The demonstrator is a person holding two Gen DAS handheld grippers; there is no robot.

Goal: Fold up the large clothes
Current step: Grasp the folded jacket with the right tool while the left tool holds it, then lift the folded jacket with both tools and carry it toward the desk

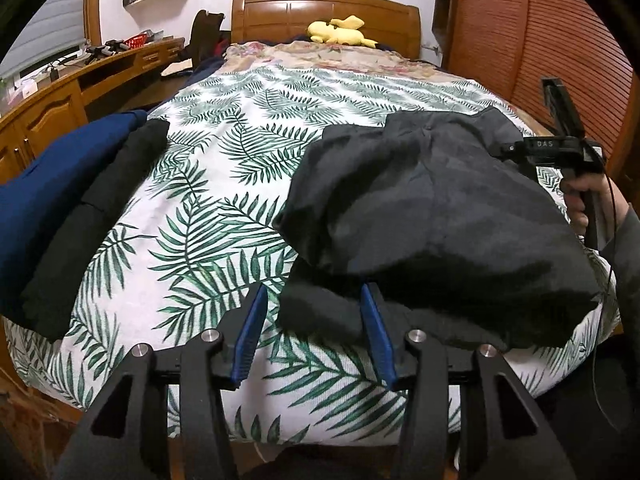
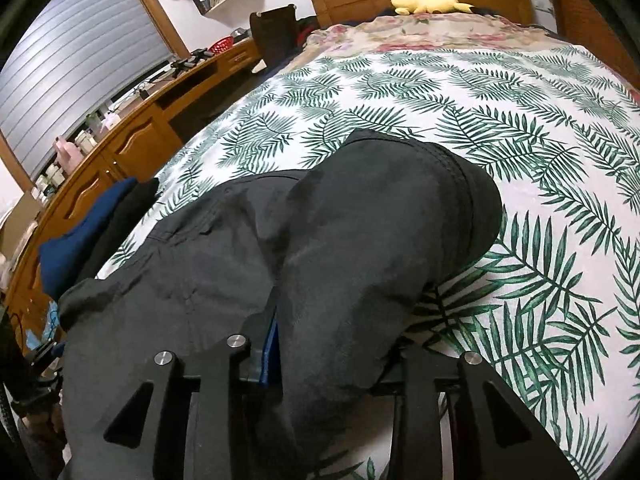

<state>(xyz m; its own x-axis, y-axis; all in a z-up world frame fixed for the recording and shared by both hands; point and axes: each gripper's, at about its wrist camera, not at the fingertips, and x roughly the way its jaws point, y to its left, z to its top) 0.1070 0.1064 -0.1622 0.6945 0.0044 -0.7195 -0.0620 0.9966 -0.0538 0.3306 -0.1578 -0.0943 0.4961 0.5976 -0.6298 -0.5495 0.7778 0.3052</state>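
**Dark trousers bunched on leaf-print bed**

Dark trousers [image 1: 432, 216] lie crumpled at 3 o'clock on bedspread [image 1: 224, 184]. Left gripper [image 1: 316, 336] jaws apart, fabric edge between them, unpinched. Right gripper [image 2: 332, 344] clamps a trouser fold. Folded navy and black clothes [image 1: 68, 208] at 9 o'clock.

I am looking at a large dark grey garment of soft, matte cloth [image 1: 432, 208], lying bunched and partly folded over itself on the palm-leaf-print bedspread [image 1: 224, 208] at the near right part of the bed. A thick stitched band is curving along its far edge [image 2: 452, 168]. Its near hem is draping over the bed's front edge. A fold of it is lying between my right tool's fingers [image 2: 332, 344].
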